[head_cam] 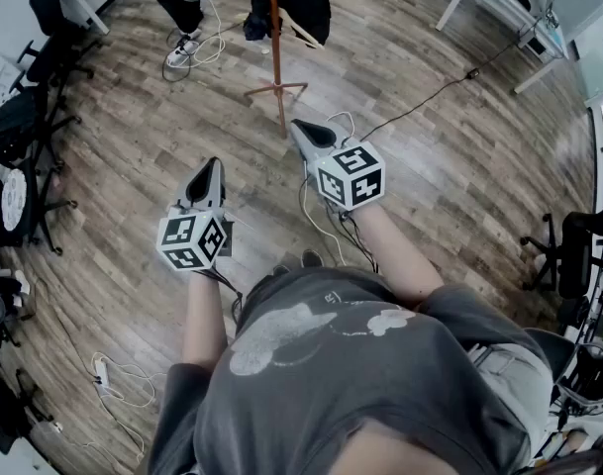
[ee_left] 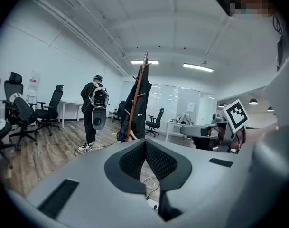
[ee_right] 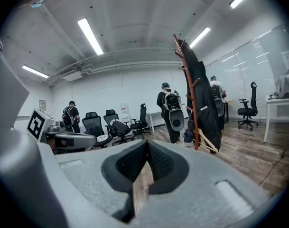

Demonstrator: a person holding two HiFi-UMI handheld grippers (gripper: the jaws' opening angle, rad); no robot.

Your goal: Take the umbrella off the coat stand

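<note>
The left gripper [head_cam: 212, 166] and right gripper [head_cam: 301, 129] sit mid-frame, jaws pressed together, empty. The coat stand [head_cam: 275, 47] is at top centre, well apart, draped in dark cloth [head_cam: 311, 3]; the umbrella cannot be picked out.

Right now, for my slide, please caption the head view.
Left hand-held gripper and right hand-held gripper, both shut and empty, face the wooden coat stand.

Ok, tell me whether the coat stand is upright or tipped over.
Upright. The coat stand stands on the wooden floor with its pole rising straight, and a dark coat hangs from it.
</note>
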